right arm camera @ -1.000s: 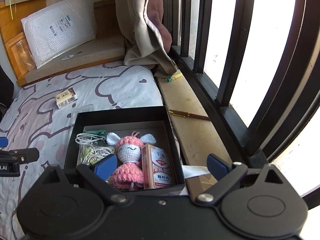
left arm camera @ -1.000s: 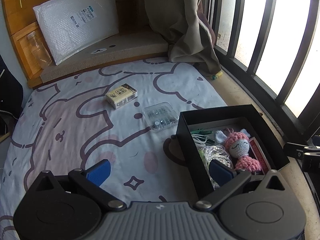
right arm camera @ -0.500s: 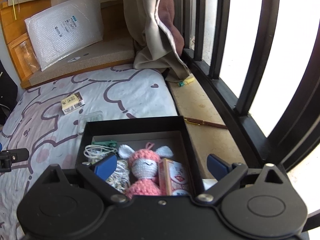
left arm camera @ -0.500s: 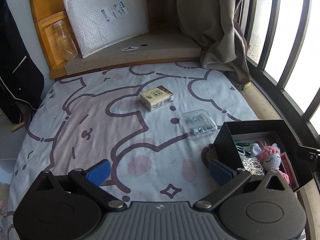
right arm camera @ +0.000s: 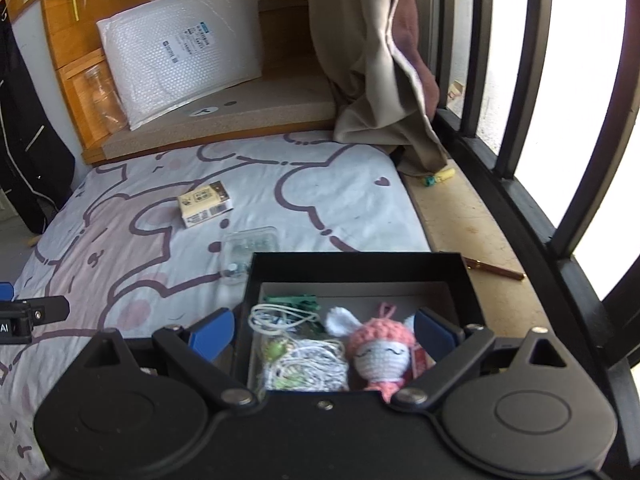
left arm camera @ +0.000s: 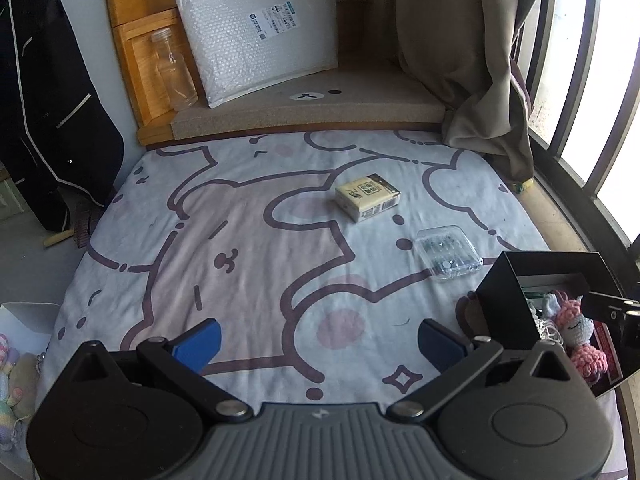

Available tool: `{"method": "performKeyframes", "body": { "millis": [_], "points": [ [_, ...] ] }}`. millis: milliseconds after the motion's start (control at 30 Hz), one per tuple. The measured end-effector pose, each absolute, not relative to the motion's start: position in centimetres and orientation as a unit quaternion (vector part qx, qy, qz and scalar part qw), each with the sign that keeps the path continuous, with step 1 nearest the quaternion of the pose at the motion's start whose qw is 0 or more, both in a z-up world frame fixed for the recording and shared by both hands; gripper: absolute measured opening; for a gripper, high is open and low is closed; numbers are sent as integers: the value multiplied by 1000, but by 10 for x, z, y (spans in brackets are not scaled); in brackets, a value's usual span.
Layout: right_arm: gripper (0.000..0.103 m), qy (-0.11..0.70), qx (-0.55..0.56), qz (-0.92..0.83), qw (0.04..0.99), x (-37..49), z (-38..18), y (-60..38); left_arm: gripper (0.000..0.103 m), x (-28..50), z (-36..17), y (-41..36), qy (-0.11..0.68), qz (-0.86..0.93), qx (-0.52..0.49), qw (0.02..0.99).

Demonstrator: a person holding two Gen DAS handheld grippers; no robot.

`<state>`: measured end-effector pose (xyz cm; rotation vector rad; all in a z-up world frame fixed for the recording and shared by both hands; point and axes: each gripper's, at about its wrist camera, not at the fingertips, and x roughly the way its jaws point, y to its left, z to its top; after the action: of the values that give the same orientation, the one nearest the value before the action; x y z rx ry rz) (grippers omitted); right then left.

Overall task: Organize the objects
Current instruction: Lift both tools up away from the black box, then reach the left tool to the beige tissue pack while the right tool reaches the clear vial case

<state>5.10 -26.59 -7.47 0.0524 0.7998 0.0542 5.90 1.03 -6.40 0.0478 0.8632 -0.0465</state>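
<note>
Both grippers spread wide — nothing held.
Left gripper over sheet; right gripper over box — pack, case lie farther off.

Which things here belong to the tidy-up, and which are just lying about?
Job: black box, crochet doll, cord bundle, yellow packet, clear case.
Lying about: bubble mailer, glass jar, curtain, pen.
</note>
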Motion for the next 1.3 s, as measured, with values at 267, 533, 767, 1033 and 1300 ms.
{"method": "performKeyframes", "body": {
  "millis": [267,533,767,1033,1300],
  "points": [
    [97,383,17,50,922,56,-69,-247,103,63,-60,21,410,-24,24,912],
    [97,378,7,64,923,66,-63,-239,103,79,-57,25,394,-28,22,919],
    [97,383,13,81,920,86,-68,-239,103,99,-68,19,383,-47,29,922],
    [96,385,-12,97,918,121,-80,-229,103,133,-81,18,373,-71,36,924],
    [95,393,-29,113,912,161,-93,-218,101,179,-90,13,352,-128,53,926]
  ]
}}
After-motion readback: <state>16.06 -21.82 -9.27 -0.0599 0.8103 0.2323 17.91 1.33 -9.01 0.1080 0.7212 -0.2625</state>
